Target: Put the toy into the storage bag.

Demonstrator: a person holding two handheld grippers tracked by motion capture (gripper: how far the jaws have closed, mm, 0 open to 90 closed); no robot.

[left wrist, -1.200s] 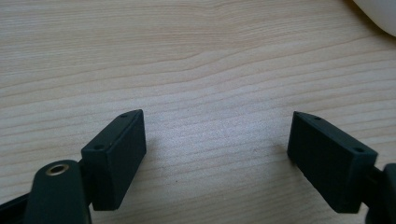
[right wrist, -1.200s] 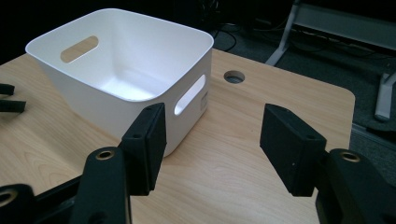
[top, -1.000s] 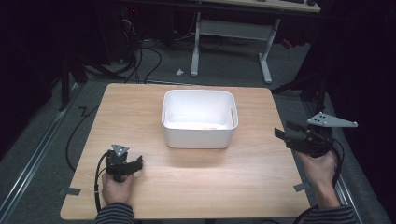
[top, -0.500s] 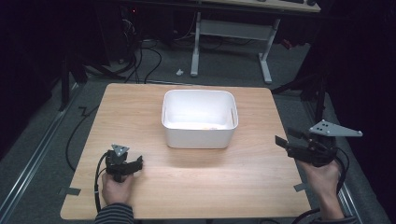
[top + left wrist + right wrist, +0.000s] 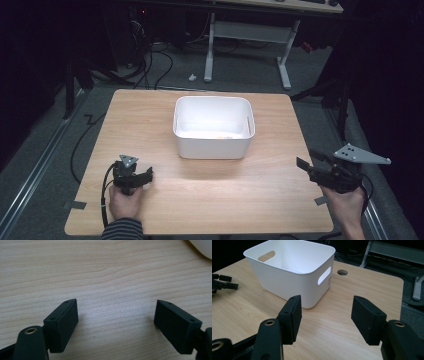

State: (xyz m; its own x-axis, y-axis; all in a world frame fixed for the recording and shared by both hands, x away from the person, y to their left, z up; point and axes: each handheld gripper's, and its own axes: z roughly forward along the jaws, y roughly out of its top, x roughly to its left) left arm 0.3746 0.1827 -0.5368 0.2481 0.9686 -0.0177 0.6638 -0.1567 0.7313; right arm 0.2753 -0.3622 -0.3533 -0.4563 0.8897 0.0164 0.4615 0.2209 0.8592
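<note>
**White plastic bin sits mid-table, both grippers released**

White, thin-walled rectangular plastic bin (image 5: 213, 127) with rounded corners stands upright in the middle of the light wooden table (image 5: 150, 110), toward its far half. It looks stiff yet light, likely to slide on the smooth wood if nudged. Slot handles cut into its end walls and the rolled rim seem the natural places to pinch; the glossy walls look slippery. Something pale lies on its floor, too faint to identify.

Left gripper (image 5: 116, 322) rests low over bare wood near the front-left, fingers (image 5: 61, 323) spread wide and empty. Right gripper (image 5: 325, 317) hovers at the front-right edge, fingers parted, aimed at the bin. A round cable hole (image 5: 342, 272) lies beyond. Nothing stands between either gripper and the bin.
</note>
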